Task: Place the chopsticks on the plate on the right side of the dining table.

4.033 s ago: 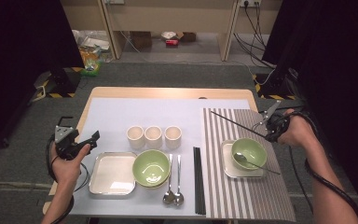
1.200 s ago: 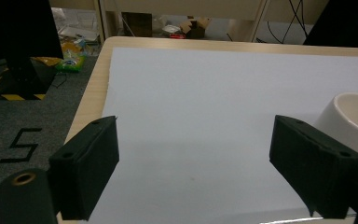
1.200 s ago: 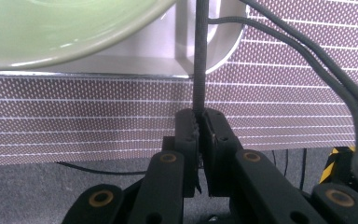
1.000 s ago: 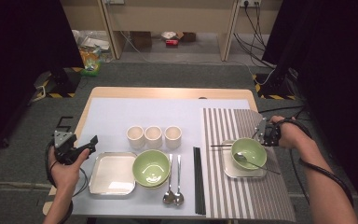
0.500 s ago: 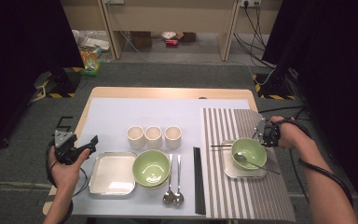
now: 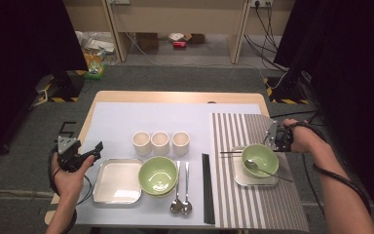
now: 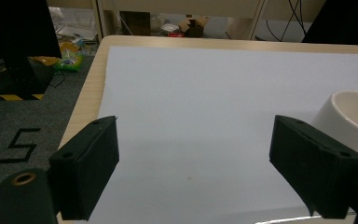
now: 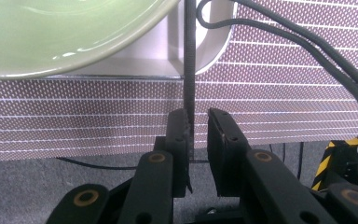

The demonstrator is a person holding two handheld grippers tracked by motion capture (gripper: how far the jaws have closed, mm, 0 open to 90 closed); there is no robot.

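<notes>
A green bowl (image 6: 259, 159) with a spoon (image 6: 265, 170) in it stands on a square plate (image 6: 238, 176) on the striped placemat (image 6: 258, 204). A pair of dark chopsticks (image 6: 231, 152) lies level across the plate's far edge, behind the bowl. My right gripper (image 6: 271, 139) is at their right end. In the right gripper view the chopsticks (image 8: 189, 60) run between its jaws (image 8: 198, 114); they lean on the left pad with a gap to the right pad, as the jaws have just been opening. My left gripper (image 6: 97, 149) hovers wide open and empty at the table's left (image 7: 193, 140).
Three white cups (image 6: 160, 143) stand mid-table; one cup (image 7: 349, 112) is close to my left gripper's right jaw. In front lie a white square plate (image 6: 118, 180), stacked green bowls (image 6: 158, 175), two spoons (image 6: 181, 190) and black chopsticks (image 6: 207, 187).
My right gripper brought the chopsticks from the placemat's far corner down to the plate behind the bowl, then its jaws loosened. My left hand stayed put.
</notes>
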